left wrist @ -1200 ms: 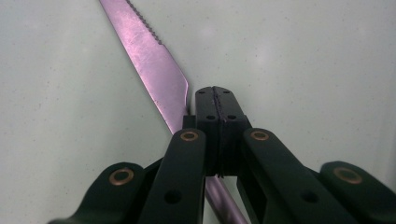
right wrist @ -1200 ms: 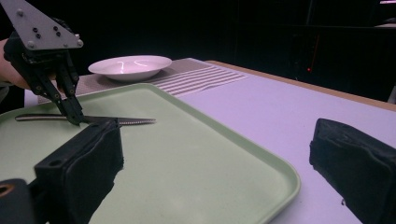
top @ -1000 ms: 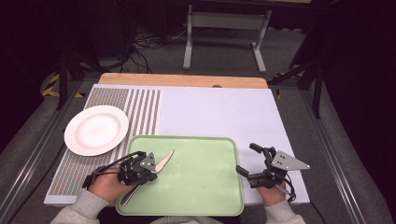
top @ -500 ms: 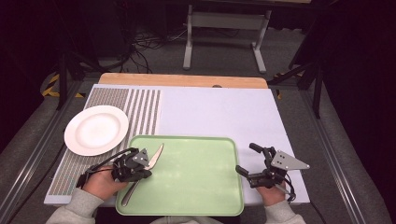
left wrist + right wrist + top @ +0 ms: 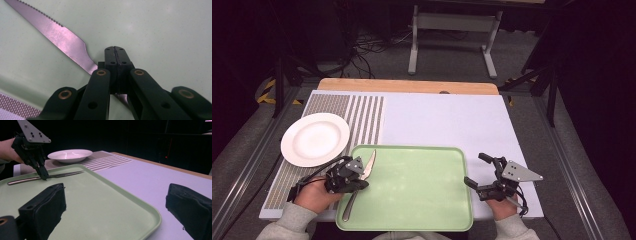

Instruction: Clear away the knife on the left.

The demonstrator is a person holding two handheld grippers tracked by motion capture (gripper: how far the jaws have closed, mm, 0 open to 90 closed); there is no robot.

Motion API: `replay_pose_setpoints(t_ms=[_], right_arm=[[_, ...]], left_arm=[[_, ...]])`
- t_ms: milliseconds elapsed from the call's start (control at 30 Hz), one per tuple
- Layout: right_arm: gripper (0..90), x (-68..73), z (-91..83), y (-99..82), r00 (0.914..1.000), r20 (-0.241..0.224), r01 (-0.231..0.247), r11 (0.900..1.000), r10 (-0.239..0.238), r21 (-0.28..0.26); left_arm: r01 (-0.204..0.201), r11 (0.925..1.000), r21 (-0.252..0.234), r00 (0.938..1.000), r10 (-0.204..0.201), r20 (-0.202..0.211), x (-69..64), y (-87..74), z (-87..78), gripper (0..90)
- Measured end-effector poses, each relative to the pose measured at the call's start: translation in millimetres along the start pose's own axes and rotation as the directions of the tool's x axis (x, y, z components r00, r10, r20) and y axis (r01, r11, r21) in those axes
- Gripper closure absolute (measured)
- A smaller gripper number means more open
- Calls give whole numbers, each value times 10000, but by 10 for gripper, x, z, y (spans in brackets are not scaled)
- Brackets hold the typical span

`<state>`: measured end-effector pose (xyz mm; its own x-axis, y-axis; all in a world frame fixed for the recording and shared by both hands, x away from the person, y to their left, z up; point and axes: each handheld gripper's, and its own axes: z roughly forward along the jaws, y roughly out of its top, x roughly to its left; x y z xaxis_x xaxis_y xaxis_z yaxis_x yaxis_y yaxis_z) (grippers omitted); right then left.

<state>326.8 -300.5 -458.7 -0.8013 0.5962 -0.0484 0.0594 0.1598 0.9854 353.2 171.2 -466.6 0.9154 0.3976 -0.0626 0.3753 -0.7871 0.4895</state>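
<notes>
Dark room, white table (image 5: 437, 120). Green tray (image 5: 417, 192) at near edge; left gripper (image 5: 357, 181) jaws clamped on knife (image 5: 368, 165) over tray's left side. White plate (image 5: 314, 139) beyond. Right gripper (image 5: 476, 171) jaws apart, beside tray's right rim.

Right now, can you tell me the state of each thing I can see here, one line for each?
Knife: lying on the tray near its left edge, gripped at the neck by the left claw.
Left claw: shut on the knife.
Right claw: open, holding nothing, beside the tray's right edge.
Tray: flat on the table, bare apart from the knife.
Plate: empty, upright on the striped mat.
</notes>
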Motion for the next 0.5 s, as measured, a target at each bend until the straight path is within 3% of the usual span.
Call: replay_pose_setpoints(t_ms=[500], right_arm=[[31,-2,7,3,10000,-7,-28,10000,28,5]], left_arm=[[360,9993,-20,9993,-360,-87,45,-81,-43,898]])
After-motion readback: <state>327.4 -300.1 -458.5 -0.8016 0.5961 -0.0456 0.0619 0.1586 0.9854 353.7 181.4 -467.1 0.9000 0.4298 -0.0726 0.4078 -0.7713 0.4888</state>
